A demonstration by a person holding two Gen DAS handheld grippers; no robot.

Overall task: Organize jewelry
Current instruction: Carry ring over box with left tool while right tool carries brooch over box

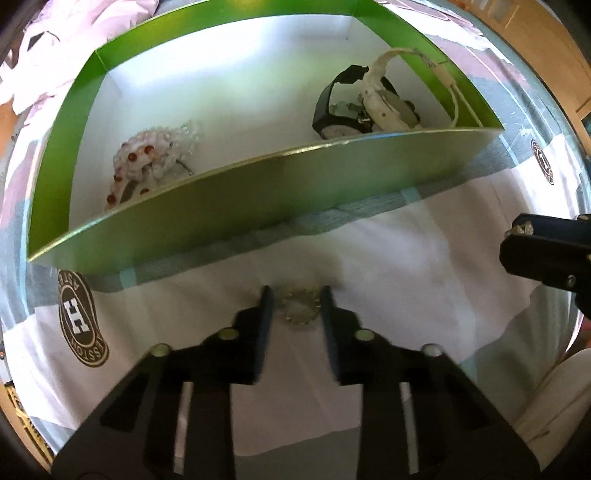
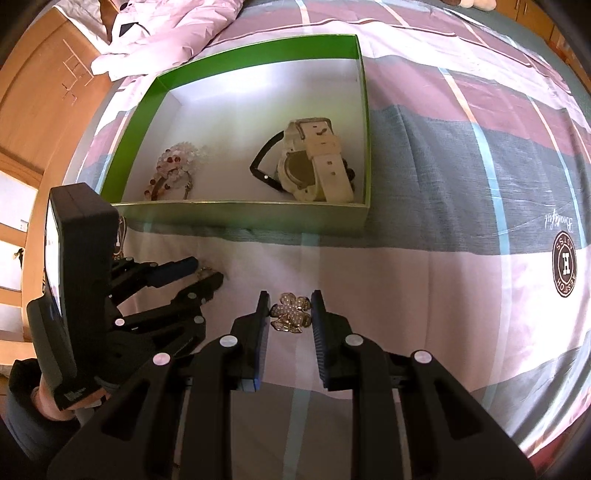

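A striped pink, grey and white bedsheet (image 2: pixel 461 155) printed with round brown logos (image 2: pixel 564 264); crumpled pale pink quilt (image 2: pixel 177 29) at its far-left corner; wooden wardrobe (image 2: pixel 48 99) beyond.

Both wrist views look steeply down, close over the bedsheet (image 1: pixel 369 258), sharing the green box (image 2: pixel 255 218).

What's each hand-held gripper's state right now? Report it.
Left hand-held gripper: closed on the round brooch.
Right hand-held gripper: closed on the flower brooch.
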